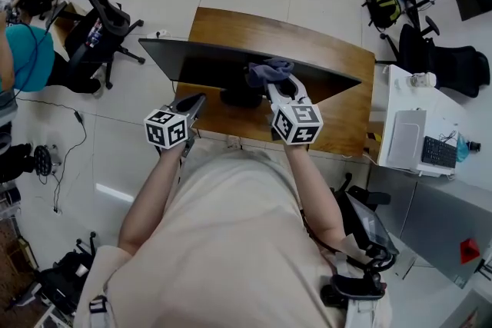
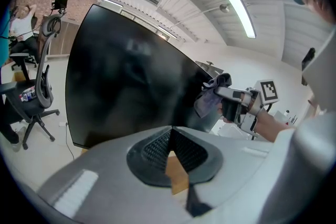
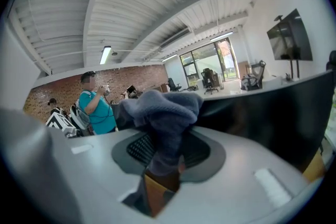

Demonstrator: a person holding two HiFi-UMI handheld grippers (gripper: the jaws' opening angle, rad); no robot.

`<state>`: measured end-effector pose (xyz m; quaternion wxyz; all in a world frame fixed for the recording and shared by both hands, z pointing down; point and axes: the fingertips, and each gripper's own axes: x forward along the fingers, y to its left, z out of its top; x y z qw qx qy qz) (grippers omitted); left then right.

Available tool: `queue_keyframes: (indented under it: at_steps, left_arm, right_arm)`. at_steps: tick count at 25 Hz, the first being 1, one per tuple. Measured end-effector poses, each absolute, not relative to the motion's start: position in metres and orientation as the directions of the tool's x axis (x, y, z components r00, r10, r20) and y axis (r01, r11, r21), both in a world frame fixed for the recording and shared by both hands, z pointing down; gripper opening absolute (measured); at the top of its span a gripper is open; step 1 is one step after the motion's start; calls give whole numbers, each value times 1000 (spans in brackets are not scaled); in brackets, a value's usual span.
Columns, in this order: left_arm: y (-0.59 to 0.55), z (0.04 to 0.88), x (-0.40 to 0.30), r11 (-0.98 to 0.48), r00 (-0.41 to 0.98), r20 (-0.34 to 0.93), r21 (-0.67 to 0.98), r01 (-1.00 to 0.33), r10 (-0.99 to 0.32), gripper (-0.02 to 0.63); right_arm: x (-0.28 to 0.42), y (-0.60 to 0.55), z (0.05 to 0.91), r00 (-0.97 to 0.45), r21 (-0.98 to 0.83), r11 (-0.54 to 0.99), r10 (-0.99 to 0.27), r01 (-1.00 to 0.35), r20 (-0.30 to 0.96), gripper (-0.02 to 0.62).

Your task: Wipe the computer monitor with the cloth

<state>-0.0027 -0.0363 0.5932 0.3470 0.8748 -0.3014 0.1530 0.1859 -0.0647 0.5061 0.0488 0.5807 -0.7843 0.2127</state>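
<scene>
The black computer monitor (image 1: 231, 61) stands on a wooden desk (image 1: 338, 65), seen from above. My right gripper (image 1: 280, 84) is shut on a bluish-grey cloth (image 1: 269, 71), which is bunched against the monitor's top edge near its middle. The right gripper view shows the cloth (image 3: 165, 113) clamped in the jaws, with the monitor (image 3: 273, 113) to the right. My left gripper (image 1: 196, 100) hangs in front of the screen's left half, shut and empty. In the left gripper view the dark screen (image 2: 131, 81) fills the middle, and the cloth (image 2: 210, 97) touches its right side.
A black office chair (image 1: 100, 27) and a person in a teal shirt (image 1: 27, 54) are at the left. A white side desk (image 1: 407, 134) with a keyboard (image 1: 438, 152) stands to the right. Beyond it are another black chair (image 1: 438, 61) and a backpack (image 1: 382, 8).
</scene>
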Motion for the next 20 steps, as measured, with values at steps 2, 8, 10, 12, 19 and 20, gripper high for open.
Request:
queue_keyframes:
  at_steps: [2,8,10,12,19,20]
  left_arm:
    - [-36,591,-1,-576,775,471,521,-630,-422,-3]
    - [-35,582,5,-580,783,456,528,-620,-422,-3]
    - [-34,579,6,-590,782,458,516,-621,-423,-3]
    - [-34,577,7,-612,772,473,479,-630,-425,-3]
    - [-35,573,5,-639,760,494,432,-636,-422,-2]
    - [-37,573,5,-639,759,495,430,-637,-423,-3]
  right_arm:
    - [196,-63,507,-309,-278,222,-894,-935,324,117]
    - [223,-55,513,-264,-290,169,-907,-942,328,117]
    - [231,-52,515,-248,-294,150,-911,-944,329,118]
    - [239,-49,516,-233,-296,134,-914,-946,331,118]
    - [257,-42,521,-195,-289,95,-920,-952,339,118]
    - [259,-41,521,-191,-288,92,-921,-953,339,118]
